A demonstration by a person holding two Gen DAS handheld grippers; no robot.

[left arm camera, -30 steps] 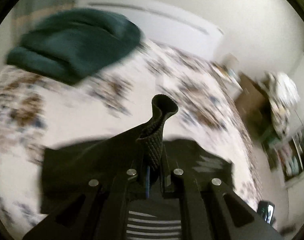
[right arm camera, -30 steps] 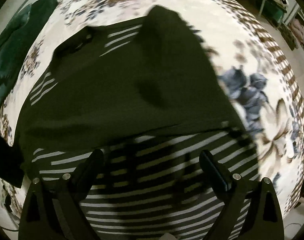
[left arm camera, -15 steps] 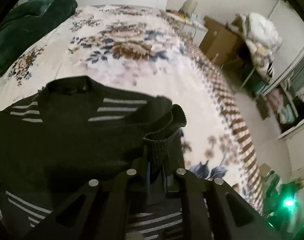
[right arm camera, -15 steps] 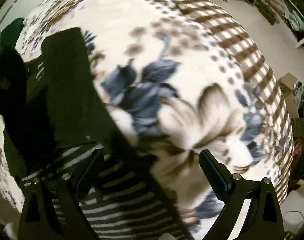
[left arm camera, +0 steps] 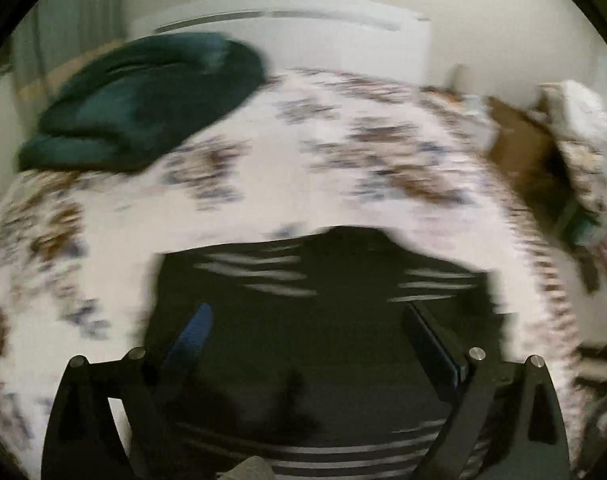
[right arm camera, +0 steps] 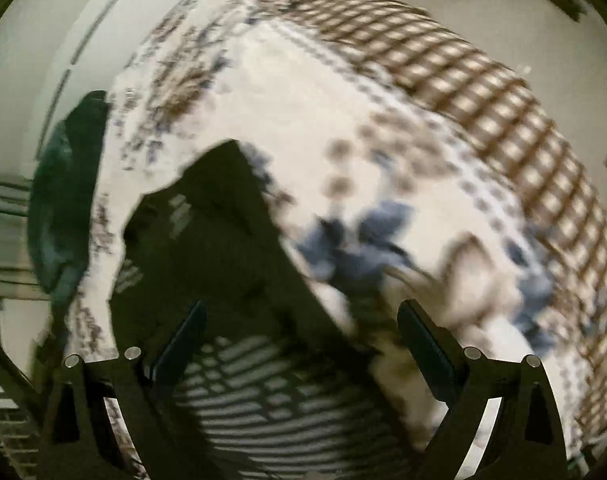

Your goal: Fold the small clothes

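Note:
A small dark sweater with white stripes (left arm camera: 327, 340) lies on the flowered bedspread (left arm camera: 263, 184), its sides folded inward. My left gripper (left arm camera: 307, 320) is open and empty just above the garment's middle. In the right wrist view the same sweater (right arm camera: 223, 264) lies left of centre, striped hem nearest me. My right gripper (right arm camera: 299, 324) is open and empty over the sweater's right edge. Both views are blurred by motion.
A dark green folded blanket (left arm camera: 143, 96) lies at the bed's far left, also in the right wrist view (right arm camera: 63, 200). A white headboard (left arm camera: 287, 28) stands behind. A brown cabinet (left arm camera: 523, 160) with white laundry (left arm camera: 583, 128) stands right of the bed.
My left gripper has let go of the sweater's sleeve cuff and opened; the sleeve now lies folded on the garment. The right gripper stayed open and swung over the sweater's right edge.

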